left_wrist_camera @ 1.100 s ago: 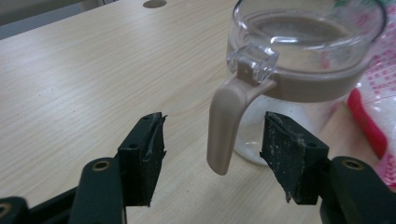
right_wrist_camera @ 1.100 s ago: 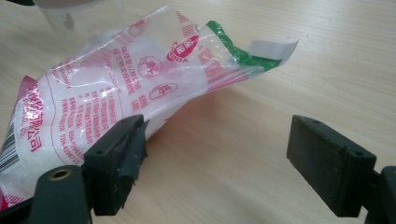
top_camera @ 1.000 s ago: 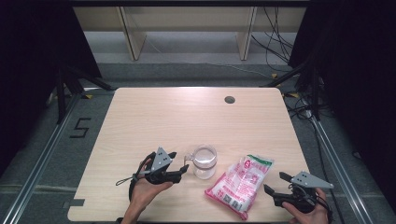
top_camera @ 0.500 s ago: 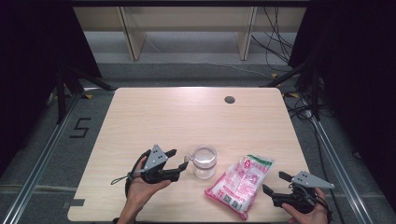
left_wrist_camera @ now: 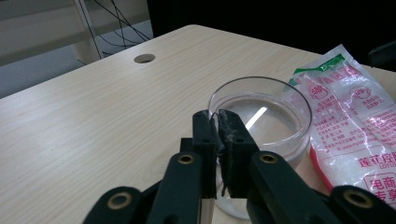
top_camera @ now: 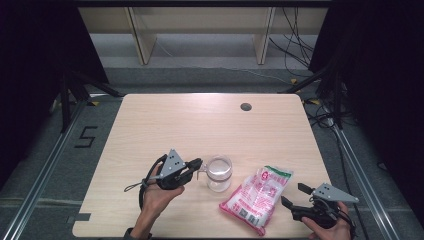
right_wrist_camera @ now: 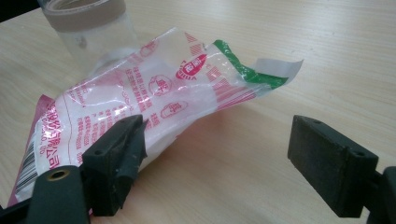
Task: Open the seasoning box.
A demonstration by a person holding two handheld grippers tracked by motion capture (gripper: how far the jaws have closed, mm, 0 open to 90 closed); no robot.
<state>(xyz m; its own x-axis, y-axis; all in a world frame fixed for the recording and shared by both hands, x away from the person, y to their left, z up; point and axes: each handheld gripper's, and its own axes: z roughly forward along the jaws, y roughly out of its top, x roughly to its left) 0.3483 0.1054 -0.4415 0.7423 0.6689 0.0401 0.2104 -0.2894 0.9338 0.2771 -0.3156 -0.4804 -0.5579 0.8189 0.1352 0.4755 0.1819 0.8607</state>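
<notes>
Underneath, pale wood table [top_camera: 165, 125] (dark surroundings)

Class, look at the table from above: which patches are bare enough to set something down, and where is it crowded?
Bare: the whole far half of the table up to the small round hole, and the near-left corner beside the left gripper. Crowded: the near edge, where that gripper pinches the glass cup, with the pink bag and the open right gripper alongside.
</notes>
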